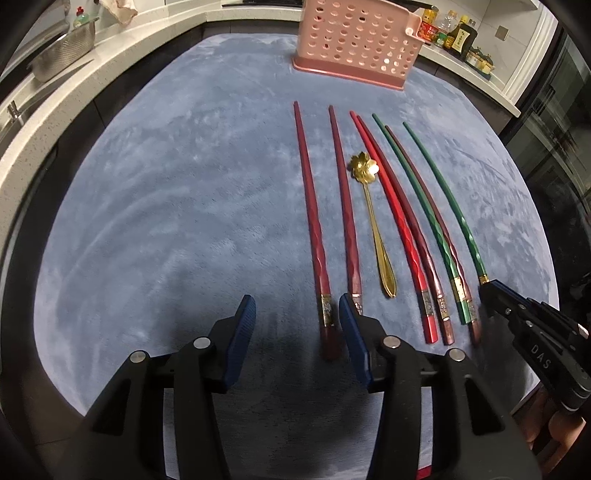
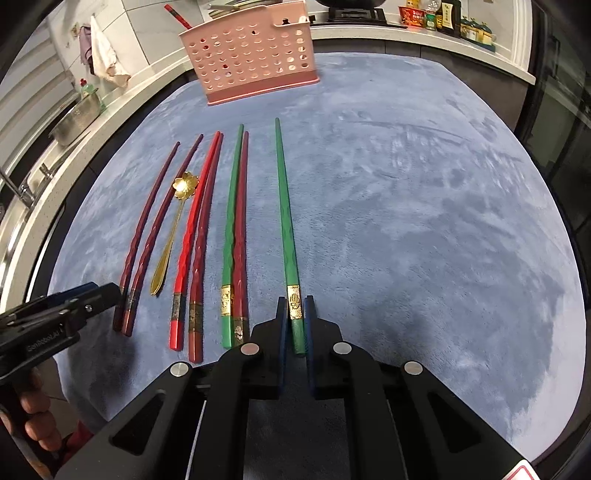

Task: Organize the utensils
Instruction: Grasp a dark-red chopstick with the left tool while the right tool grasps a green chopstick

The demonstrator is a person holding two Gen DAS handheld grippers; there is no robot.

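Several chopsticks lie side by side on a blue-grey mat [image 1: 166,206]: dark red ones [image 1: 314,229], a bright red one [image 1: 399,221] and green ones. A gold flower-shaped spoon [image 1: 373,221] lies among them. My right gripper [image 2: 295,325] is shut on the thick end of the rightmost green chopstick [image 2: 286,221], which lies along the mat. It also shows in the left wrist view [image 1: 487,291]. My left gripper [image 1: 297,325] is open, its fingers either side of the leftmost dark red chopstick's end. A pink perforated utensil basket [image 1: 354,40] stands at the far edge.
A kitchen counter [image 1: 55,107] wraps around the mat, with a steel colander [image 1: 62,51] at the left and sauce bottles [image 1: 454,33] at the back right. In the right wrist view a red chopstick [image 2: 177,16] sticks out of the basket [image 2: 255,55].
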